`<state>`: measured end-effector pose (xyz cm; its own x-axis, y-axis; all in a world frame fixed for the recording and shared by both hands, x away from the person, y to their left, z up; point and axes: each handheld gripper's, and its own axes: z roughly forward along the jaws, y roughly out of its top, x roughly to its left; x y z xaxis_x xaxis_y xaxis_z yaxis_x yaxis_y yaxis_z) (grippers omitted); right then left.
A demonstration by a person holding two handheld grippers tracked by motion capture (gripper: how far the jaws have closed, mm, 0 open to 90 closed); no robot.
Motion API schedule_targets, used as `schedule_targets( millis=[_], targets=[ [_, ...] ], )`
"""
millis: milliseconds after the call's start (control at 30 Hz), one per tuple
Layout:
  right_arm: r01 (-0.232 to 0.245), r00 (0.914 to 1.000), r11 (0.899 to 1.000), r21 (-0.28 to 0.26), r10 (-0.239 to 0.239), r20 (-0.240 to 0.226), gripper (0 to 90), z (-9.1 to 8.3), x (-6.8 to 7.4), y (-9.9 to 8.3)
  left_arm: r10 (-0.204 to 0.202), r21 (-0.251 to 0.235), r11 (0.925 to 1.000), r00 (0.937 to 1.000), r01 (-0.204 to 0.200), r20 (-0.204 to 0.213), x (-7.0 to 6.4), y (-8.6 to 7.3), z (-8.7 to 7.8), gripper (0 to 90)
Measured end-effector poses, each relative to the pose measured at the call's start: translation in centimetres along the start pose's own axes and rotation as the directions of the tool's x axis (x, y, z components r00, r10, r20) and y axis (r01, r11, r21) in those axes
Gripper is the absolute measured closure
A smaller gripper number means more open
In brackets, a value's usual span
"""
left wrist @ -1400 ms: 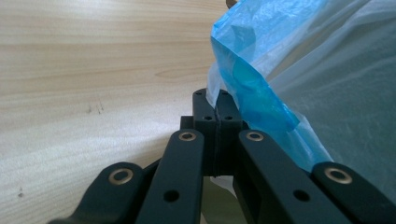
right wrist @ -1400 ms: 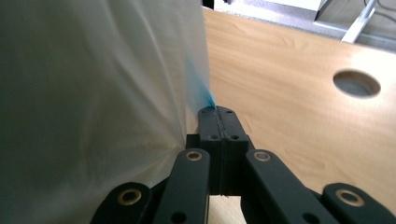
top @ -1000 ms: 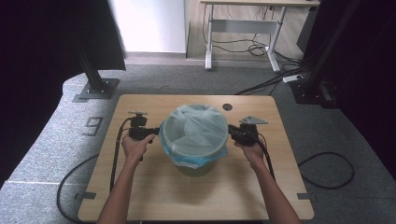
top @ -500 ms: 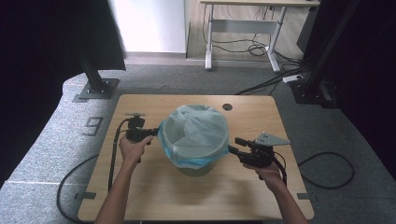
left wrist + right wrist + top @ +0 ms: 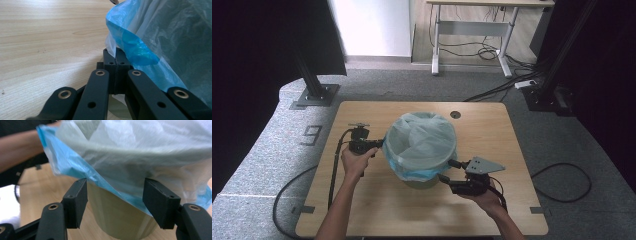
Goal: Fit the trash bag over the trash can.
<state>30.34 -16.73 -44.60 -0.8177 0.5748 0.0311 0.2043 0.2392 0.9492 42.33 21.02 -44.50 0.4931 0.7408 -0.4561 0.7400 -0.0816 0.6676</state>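
Translucent blue plastic liner (image 5: 422,142) already drapes the olive bin (image 5: 120,220); my left gripper (image 5: 115,62) clamps its hem, my right gripper (image 5: 115,205) gapes, hem untucked.

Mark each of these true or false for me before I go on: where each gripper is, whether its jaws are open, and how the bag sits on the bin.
1. The left gripper is shut on the bag. True: its jaws meet on the blue hem.
2. The right gripper is shut on the bag. False: its jaws stand wide apart, just short of the hem.
3. The bag's edge is folded down over the rim of the bin. True.
4. The bin lies on its side. False: it stands upright on the table.
5. The right gripper is at the bin's far side. False: it is at the near right side.
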Motion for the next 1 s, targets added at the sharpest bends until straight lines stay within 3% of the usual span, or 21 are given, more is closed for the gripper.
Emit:
schedule_targets(
  millis=[133,233,300,467,633,833,1000],
  targets=[
    [0.031,0.9955,0.999,-0.015,-0.03,0.09,40.4,0.7,1.0,-0.8,0.003,0.005,1.0,1.0,-0.003,0.003,-0.1,-0.1,0.2,89.6],
    [0.043,0.9873,0.999,-0.024,-0.039,0.154,52.7,0.9,1.5,-1.0,0.001,0.007,1.0,1.0,-0.001,0.004,-0.1,-0.1,0.4,89.6],
    [0.042,0.9866,0.999,-0.034,-0.036,0.159,64.7,0.8,1.4,-1.2,0.0,0.009,1.0,1.0,0.0,0.006,-0.2,-0.1,0.5,89.6],
    [0.025,0.9897,0.998,-0.062,-0.016,0.142,87.4,0.3,1.3,-1.2,0.003,0.012,0.9999,1.0,-0.003,0.007,-0.2,-0.1,0.6,89.6],
    [0.024,0.9953,0.998,-0.065,-0.018,0.095,88.9,-0.1,1.0,-1.3,0.005,0.01,0.9999,0.9999,-0.005,0.009,-0.3,-0.2,0.5,89.6],
    [-0.026,0.9985,0.999,-0.03,0.027,0.048,89.0,0.0,0.0,-2.9,-0.001,0.006,1.0,0.9999,0.001,0.012,0.1,-0.7,0.5,89.6],
    [-0.018,0.999,0.999,0.05,0.016,0.042,89.0,0.4,-0.4,-4.9,-0.012,0.014,0.9998,0.9998,0.012,0.014,0.6,-1.1,0.8,89.6]
  ],
)
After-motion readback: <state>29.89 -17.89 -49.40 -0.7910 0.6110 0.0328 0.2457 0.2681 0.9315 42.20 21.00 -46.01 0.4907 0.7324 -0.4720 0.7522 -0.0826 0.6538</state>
